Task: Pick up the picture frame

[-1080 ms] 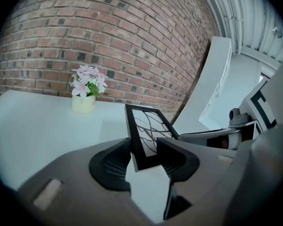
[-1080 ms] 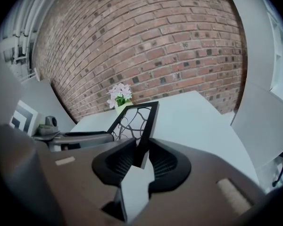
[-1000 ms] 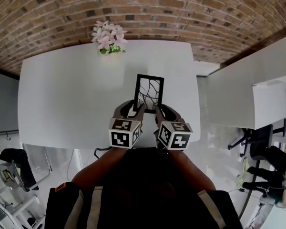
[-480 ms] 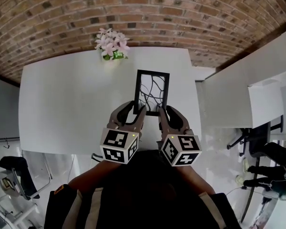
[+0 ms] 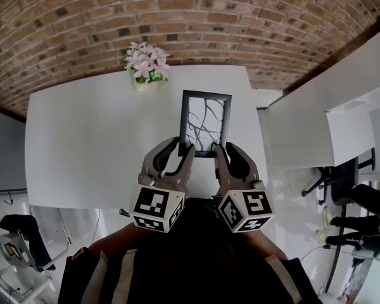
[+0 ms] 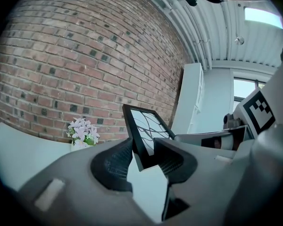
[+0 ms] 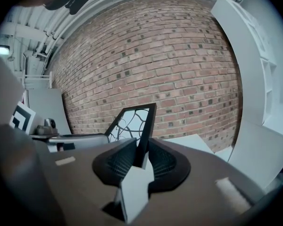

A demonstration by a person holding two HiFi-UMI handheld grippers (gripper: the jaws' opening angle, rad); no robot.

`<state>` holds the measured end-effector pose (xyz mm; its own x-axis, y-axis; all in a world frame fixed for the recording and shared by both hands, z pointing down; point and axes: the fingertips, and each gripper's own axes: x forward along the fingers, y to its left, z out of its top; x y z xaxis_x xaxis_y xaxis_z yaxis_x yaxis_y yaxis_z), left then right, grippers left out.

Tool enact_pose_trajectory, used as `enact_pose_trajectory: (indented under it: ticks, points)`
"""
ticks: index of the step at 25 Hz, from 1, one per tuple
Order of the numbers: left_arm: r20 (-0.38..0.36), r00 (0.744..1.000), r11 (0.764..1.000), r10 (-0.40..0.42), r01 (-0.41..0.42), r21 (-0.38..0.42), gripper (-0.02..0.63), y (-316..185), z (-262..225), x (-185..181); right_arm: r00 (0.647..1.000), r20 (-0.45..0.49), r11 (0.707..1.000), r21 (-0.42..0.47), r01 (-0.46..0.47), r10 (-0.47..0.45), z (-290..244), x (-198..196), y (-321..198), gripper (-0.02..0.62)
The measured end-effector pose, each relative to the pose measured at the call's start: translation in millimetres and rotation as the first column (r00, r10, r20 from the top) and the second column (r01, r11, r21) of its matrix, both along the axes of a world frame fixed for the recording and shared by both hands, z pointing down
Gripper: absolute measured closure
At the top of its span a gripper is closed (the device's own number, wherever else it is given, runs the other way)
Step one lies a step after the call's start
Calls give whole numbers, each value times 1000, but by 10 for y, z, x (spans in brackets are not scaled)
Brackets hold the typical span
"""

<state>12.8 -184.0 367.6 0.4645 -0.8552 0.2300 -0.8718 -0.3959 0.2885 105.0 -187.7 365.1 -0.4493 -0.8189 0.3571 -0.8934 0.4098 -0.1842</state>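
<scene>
Left gripper (image 6: 142, 147): clamped on the lower left corner of the picture frame (image 5: 206, 122); its jaws have just been closing, with that corner between the pads.
Right gripper (image 7: 141, 147): clamped on the frame's lower right edge, which stands edge-on between its pads; its jaws have just been closing.
Picture frame: black, with a branching line pattern; it rises ahead of and above both jaw pairs, tilted, off the table (image 5: 82, 138).
Table: white, below both grippers.
Flowers (image 5: 145, 62): pink, potted, ahead of the left gripper, past the frame's left side.
Brick wall (image 5: 240, 18): ahead of both grippers, behind the flowers.
</scene>
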Motion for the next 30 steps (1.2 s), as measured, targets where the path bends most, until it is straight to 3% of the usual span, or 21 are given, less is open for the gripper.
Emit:
enact_pose_trajectory:
  ticks: [10, 30]
  points:
    - [-1, 1000, 994, 4, -4, 107, 477, 93, -307, 121, 1000, 6, 993, 113, -25, 24, -358, 126, 100, 518]
    - [-29, 999, 995, 30, -27, 97, 479, 169, -238, 297, 998, -24, 990, 128, -53, 56, -342, 296, 221, 522]
